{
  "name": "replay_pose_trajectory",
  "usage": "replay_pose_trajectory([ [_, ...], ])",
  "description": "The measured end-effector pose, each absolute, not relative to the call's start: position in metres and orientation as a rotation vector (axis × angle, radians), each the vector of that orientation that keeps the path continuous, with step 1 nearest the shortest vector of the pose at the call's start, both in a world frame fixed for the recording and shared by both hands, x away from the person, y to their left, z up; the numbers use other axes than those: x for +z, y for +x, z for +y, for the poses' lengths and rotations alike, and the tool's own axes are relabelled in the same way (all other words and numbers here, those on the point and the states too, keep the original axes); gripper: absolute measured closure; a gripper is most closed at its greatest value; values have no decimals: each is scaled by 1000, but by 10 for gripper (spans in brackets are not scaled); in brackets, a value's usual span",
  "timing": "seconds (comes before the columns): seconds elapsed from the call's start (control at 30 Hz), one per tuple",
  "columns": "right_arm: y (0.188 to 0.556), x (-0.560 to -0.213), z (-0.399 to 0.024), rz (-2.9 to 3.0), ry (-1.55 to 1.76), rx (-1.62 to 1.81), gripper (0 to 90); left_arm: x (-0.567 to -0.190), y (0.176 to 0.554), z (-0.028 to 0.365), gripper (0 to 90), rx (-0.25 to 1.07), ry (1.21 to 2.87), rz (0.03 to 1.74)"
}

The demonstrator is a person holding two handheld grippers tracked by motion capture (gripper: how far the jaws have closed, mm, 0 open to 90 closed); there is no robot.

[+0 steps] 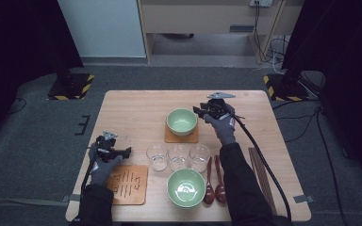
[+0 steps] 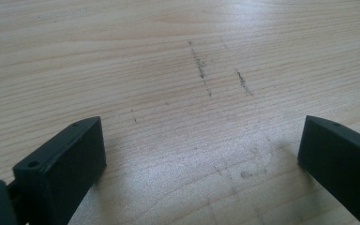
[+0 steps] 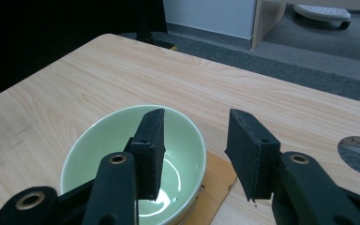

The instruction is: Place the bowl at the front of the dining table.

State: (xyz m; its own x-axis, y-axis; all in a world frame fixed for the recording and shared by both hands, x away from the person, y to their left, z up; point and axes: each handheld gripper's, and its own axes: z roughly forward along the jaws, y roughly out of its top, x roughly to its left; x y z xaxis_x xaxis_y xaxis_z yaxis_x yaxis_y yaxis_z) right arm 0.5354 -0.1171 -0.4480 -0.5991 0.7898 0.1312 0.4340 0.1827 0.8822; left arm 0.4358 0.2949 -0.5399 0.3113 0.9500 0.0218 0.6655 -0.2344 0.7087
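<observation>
The right gripper (image 3: 194, 154) hangs just above the far bowl (image 1: 182, 121), which sits on a small wooden coaster (image 1: 182, 136) near the middle of the bench (image 1: 136, 108). In the right gripper view its jaws stand partly open, with nothing between them: one jaw is over the inside of the bowl and the other is outside the rim, over the coaster's edge. The pads do not press on the rim, so the bowl seems to be set down and let go.

The left gripper (image 1: 122, 151) waits low over bare wood, its jaws wide and empty, beside an empty coaster (image 1: 128, 184) with dark lines on it.

A second bowl (image 1: 185, 187), three glasses (image 1: 178, 156), two wooden spoons (image 1: 214, 181) and chopsticks (image 1: 259, 172) lie nearer to the person. The step in hand looks like laying a place setting. The next move probably calls for pulling the right jaws clear of the rim without tipping the bowl, then going for another piece.
</observation>
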Motion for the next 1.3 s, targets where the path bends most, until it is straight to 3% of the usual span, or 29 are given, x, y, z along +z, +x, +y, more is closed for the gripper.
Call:
replay_pose_trajectory([
  [0.73,473,-422,-146,2051,1069,1421,521,-539,435,296,72,638,1956,1439],
  [1.3,426,-429,-180,2026,1060,1366,504,-539,434,296,76,643,1954,1442],
])
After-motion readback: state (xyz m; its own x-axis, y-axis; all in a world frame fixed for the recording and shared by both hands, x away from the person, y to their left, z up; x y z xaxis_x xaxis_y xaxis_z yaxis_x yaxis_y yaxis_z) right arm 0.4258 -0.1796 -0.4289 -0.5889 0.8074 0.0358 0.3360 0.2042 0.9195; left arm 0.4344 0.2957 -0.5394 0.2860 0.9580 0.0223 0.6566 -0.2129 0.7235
